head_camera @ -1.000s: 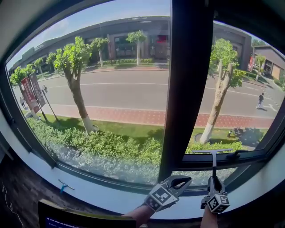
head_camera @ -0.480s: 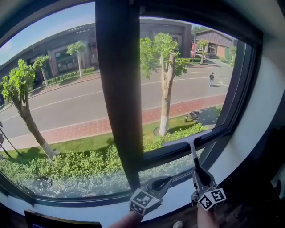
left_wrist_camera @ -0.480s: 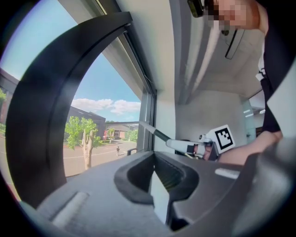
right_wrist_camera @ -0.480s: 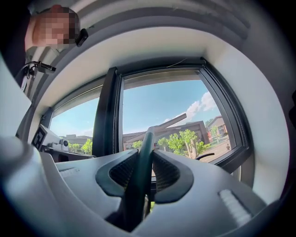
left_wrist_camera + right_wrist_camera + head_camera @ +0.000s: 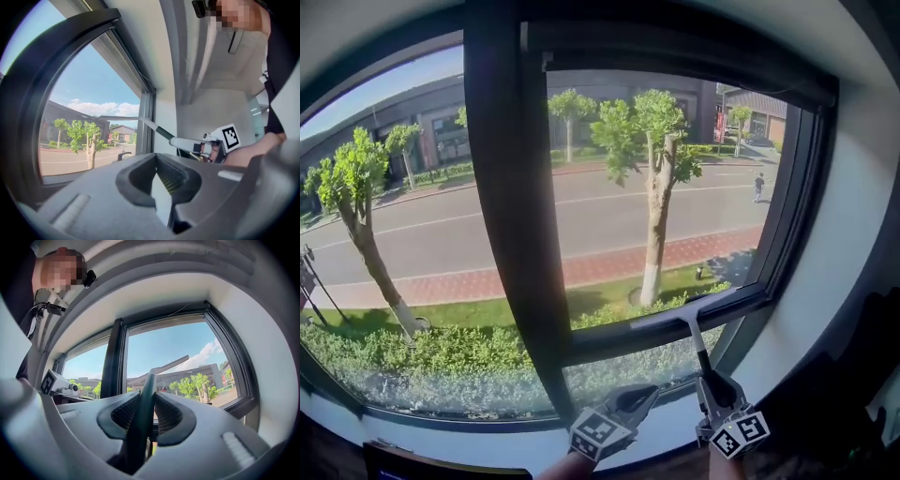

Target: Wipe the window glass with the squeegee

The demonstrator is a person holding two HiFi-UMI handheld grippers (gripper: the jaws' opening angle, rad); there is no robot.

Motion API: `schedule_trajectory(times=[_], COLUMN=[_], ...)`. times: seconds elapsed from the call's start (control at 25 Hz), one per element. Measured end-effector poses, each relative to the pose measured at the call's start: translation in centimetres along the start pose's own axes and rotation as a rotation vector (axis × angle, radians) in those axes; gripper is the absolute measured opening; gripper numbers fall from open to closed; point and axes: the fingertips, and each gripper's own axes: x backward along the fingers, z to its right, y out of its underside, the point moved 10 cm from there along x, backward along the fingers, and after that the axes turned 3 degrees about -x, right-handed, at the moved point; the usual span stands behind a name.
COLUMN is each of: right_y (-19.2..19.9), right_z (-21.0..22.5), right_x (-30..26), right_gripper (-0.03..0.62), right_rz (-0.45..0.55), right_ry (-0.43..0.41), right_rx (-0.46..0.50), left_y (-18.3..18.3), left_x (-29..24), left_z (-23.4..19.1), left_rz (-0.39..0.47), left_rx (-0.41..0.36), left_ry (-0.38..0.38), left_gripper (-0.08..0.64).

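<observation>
While the right gripper (image 5: 710, 386) stays out of the glass's way, clenched on the squeegee (image 5: 684, 313) handle, the blade sits low on the window glass (image 5: 675, 178).
A thick dark mullion (image 5: 520, 234) stands left of that pane, and the left gripper (image 5: 639, 396) hovers near its foot with jaws closed on nothing. The handle runs from the right jaws away to the tilted blade, whose right end is higher, just above a dark crossbar (image 5: 609, 345). A white sill (image 5: 487, 433) lies near; a pale wall (image 5: 844, 272) closes the right. Outside are trees and a road.
</observation>
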Motion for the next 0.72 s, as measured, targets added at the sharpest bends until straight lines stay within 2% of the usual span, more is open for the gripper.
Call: schedule_trajectory(times=[0.24, 0.4, 0.72], right_y=[-0.9, -1.9, -2.1], right_z=[4.3, 6.4, 8.3], right_x=[3.9, 6.7, 9.8], right_gripper=[0.101, 0.100, 0.101], right_rz=[-0.010, 0.011, 0.013], right_ry=[-0.036, -0.021, 0.006], right_rx=[-0.020, -0.032, -0.026], left_y=[0.9, 1.3, 1.3], left_x=[-4.1, -6.1, -8.5], left_z=[4.8, 7.3, 9.2], left_rz=[0.002, -0.017, -0.026], left_rx=[-0.001, -0.021, -0.040], left_ry=[0.001, 0.021, 0.056], left_gripper=[0.003, 0.003, 0.003])
